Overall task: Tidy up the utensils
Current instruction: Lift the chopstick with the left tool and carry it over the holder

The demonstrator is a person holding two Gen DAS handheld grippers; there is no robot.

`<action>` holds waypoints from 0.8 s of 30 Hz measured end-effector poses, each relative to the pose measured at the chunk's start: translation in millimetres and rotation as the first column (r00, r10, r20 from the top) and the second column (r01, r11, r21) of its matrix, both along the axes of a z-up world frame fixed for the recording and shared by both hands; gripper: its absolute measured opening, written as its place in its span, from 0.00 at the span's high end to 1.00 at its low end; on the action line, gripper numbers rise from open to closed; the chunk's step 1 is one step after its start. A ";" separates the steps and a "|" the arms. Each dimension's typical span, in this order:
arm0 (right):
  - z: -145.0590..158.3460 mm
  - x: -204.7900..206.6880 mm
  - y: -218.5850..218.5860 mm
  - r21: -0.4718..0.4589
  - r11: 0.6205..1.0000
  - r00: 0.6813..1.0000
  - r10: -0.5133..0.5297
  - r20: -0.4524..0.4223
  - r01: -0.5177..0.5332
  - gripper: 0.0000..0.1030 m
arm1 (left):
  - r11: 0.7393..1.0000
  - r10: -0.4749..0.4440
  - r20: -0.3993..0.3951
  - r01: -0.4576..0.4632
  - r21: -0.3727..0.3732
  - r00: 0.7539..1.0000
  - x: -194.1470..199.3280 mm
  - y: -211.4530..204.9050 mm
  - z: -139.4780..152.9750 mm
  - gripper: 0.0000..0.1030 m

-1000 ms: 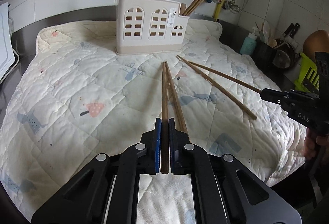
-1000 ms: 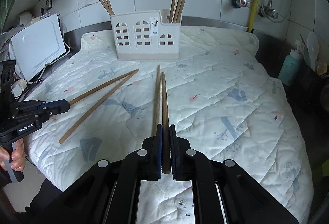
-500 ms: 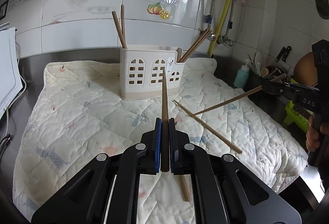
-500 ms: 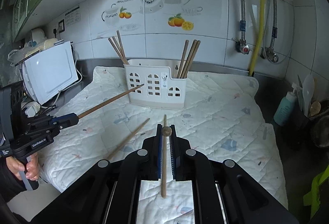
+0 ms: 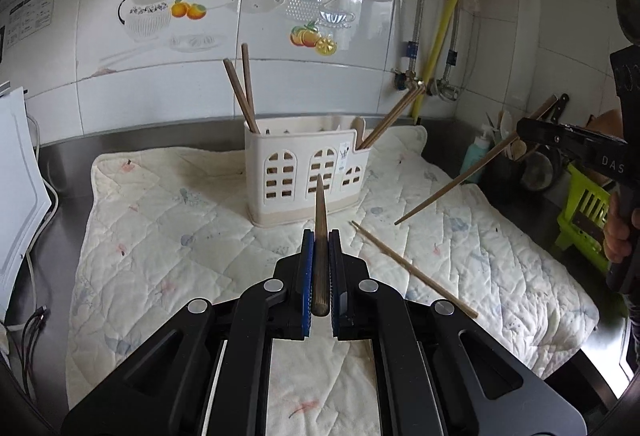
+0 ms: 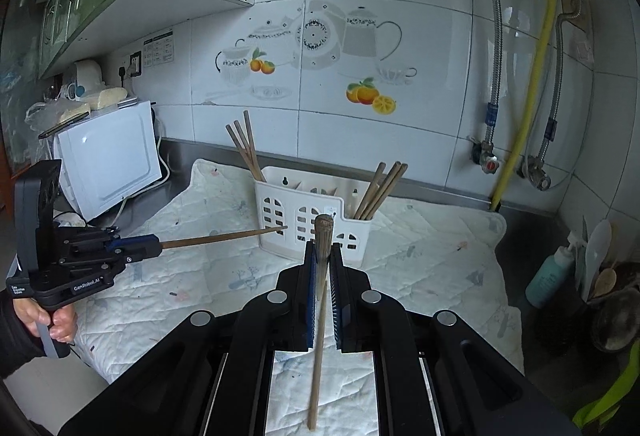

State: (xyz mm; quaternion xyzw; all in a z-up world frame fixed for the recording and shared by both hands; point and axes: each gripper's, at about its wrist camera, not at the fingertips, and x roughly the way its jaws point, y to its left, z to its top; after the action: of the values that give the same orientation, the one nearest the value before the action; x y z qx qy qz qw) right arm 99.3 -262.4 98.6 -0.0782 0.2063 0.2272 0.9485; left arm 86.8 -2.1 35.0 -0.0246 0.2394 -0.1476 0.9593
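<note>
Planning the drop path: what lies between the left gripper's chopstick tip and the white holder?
Only bare quilt: in the left wrist view, chopstick in left gripper points at holder.

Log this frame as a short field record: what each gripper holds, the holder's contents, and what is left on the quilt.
left gripper: shut on a chopstick, lifted, pointing toward the holder
right gripper: shut on a second chopstick, lifted, tilted steeply
holder: white, upright on the quilt; chopsticks in both end compartments
loose chopstick: lying on the quilt, right of the holder's front
</note>
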 end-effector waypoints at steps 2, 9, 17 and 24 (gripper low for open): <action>8.6 3.2 2.4 -0.005 1.000 1.000 0.005 0.015 -0.005 0.94 | 1.000 0.000 0.021 0.000 -0.017 1.000 4.0 2.5 12.6 0.95; 38.4 18.5 5.1 0.016 1.000 0.999 0.023 0.045 -0.024 0.94 | 1.000 0.010 0.107 -0.010 0.005 0.994 27.2 -2.9 60.6 0.95; 73.6 44.0 15.1 0.020 0.999 0.997 0.042 0.071 -0.043 0.94 | 1.000 0.010 0.196 -0.011 0.009 0.981 51.6 -8.2 112.6 0.95; 90.0 73.1 26.2 0.008 1.000 0.995 0.014 0.100 -0.015 0.94 | 0.999 0.037 0.287 -0.039 0.000 0.957 78.3 -14.2 149.1 0.95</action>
State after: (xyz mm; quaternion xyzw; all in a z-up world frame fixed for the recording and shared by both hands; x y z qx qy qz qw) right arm 172.4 -236.2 188.6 -0.0867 0.1571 0.2308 0.9563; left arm 165.1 -16.3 184.1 -0.0049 0.0975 -0.1305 0.9866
